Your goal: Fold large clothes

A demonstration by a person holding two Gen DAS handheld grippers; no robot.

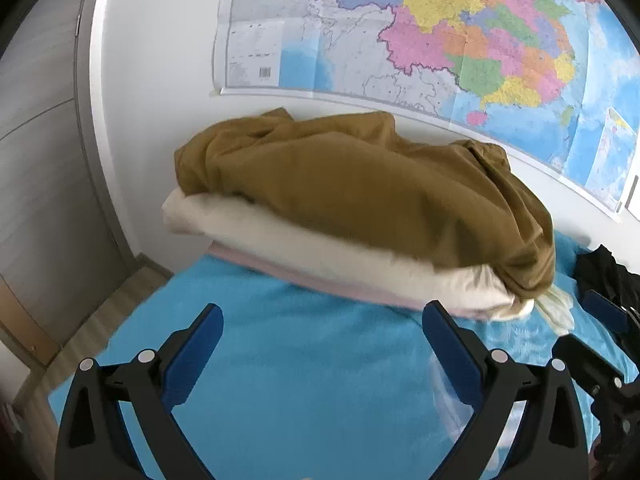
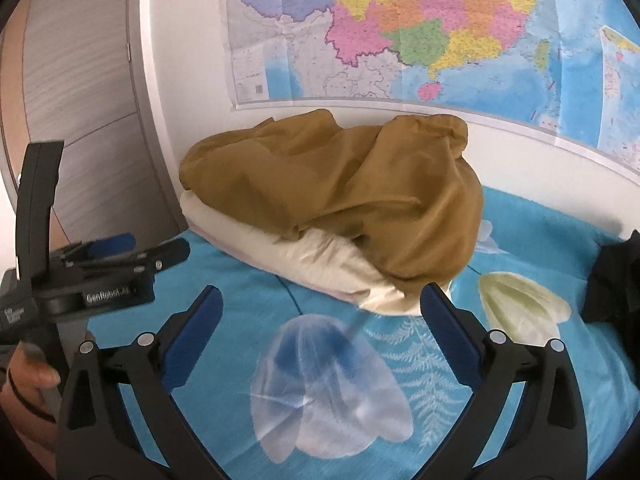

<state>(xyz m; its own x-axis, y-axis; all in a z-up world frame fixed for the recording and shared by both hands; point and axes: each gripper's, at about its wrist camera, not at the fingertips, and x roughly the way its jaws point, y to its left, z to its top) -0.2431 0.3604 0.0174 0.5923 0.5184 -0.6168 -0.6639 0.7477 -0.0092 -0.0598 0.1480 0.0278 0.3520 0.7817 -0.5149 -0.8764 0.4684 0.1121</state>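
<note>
A folded mustard-brown garment (image 1: 360, 184) lies on top of a stack against the wall, over a cream folded garment (image 1: 320, 256) and a pale pink one (image 1: 280, 270) at the bottom. The same stack shows in the right wrist view: brown (image 2: 340, 192), cream (image 2: 320, 264). My left gripper (image 1: 322, 316) is open and empty, just in front of the stack above the blue bedsheet (image 1: 300, 360). My right gripper (image 2: 320, 300) is open and empty, close to the stack's near corner. The left gripper also shows in the right wrist view (image 2: 132, 254), at the left.
A black garment (image 2: 616, 280) lies on the bed at the right, also in the left wrist view (image 1: 608, 272). The flower-printed sheet (image 2: 520, 360) covers the bed. A map (image 1: 440, 40) hangs on the wall. A wooden wardrobe (image 1: 40, 160) and the floor are at the left.
</note>
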